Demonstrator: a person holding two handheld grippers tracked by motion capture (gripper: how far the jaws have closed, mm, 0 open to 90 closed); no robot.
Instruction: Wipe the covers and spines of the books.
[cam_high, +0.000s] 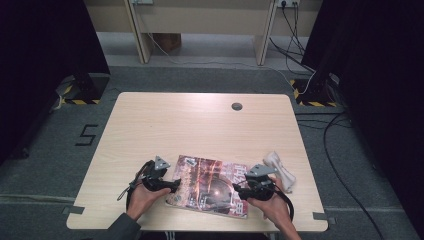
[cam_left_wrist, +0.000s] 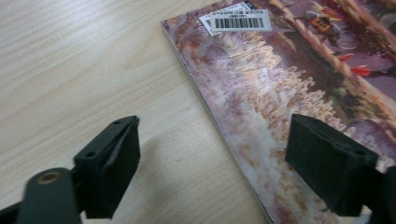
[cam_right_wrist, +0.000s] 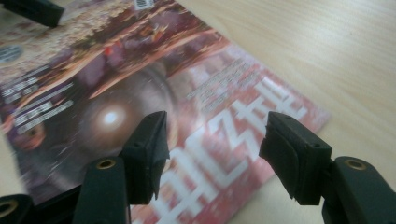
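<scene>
On the wooden table (cam_high: 150, 125) a small grey round cap (cam_high: 237, 106) is seen far from the person, and a crumpled white cloth (cam_high: 281, 170) lies just beside the right hand. The magazine (cam_high: 210, 186) lies flat near the front edge, between both grippers. The left gripper (cam_high: 176, 185) is held at its left edge with jaws apart (one over the wood, one over the cover), nothing clamped. The right gripper (cam_high: 236, 190) is placed over the right part, jaws also apart.
</scene>
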